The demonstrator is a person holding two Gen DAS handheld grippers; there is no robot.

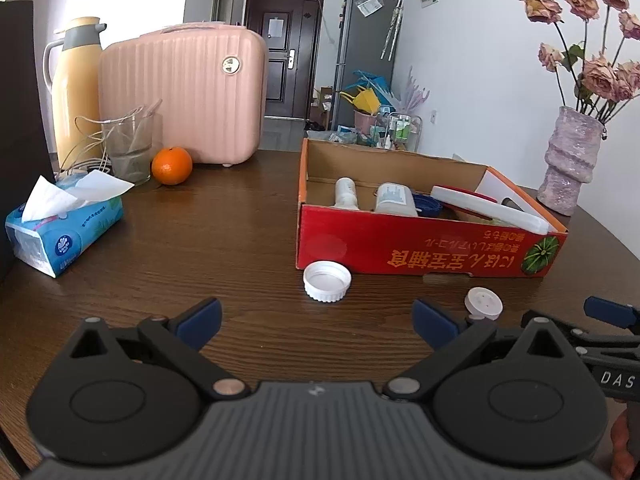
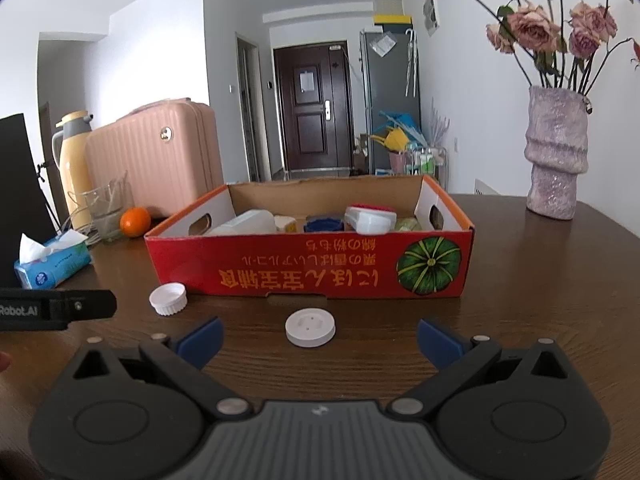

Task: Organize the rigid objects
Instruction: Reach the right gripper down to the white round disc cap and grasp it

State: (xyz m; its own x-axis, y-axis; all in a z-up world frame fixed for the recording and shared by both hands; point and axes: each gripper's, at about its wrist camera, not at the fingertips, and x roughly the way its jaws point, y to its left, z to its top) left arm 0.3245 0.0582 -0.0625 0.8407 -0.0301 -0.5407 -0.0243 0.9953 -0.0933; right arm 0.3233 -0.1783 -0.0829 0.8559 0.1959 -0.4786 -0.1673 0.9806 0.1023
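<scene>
Dark brown wood grain covers the table (image 1: 224, 240), and a broad bare stretch of it is left open between the tissue pack (image 1: 64, 232) at the left edge and the red cardboard box (image 1: 424, 248). The left gripper (image 1: 316, 320) is held low over this open stretch with its blue-padded fingers (image 1: 200, 320) spread wide and nothing between them. The right gripper (image 2: 318, 338) is likewise spread wide and empty. A white ribbed cap (image 1: 327, 281) is seen lying open side up, just in front of the box's near left corner. A flat white disc lid (image 2: 310, 328) with small holes lies on the wood ahead of the right gripper, between the lines of its fingers but untouched by them, and just short of the box's front wall. The box is open-topped, shallow and rectangular, with printed orange characters and a green squash picture on its front and cut-out handles in its end walls. White plastic bottles (image 1: 394, 199) lie inside it on their sides, beside a blue lid (image 1: 428, 204) and a flat white and red object (image 1: 480, 204). Further back, a ribbed pink hard case (image 1: 184, 92), a yellow flask (image 1: 76, 88), a glass cup (image 1: 130, 148) and an orange (image 1: 172, 166) are grouped at the far left. A rough, ridged lilac vase (image 2: 556, 152) of dried roses stands at the far right, well apart from the box.
</scene>
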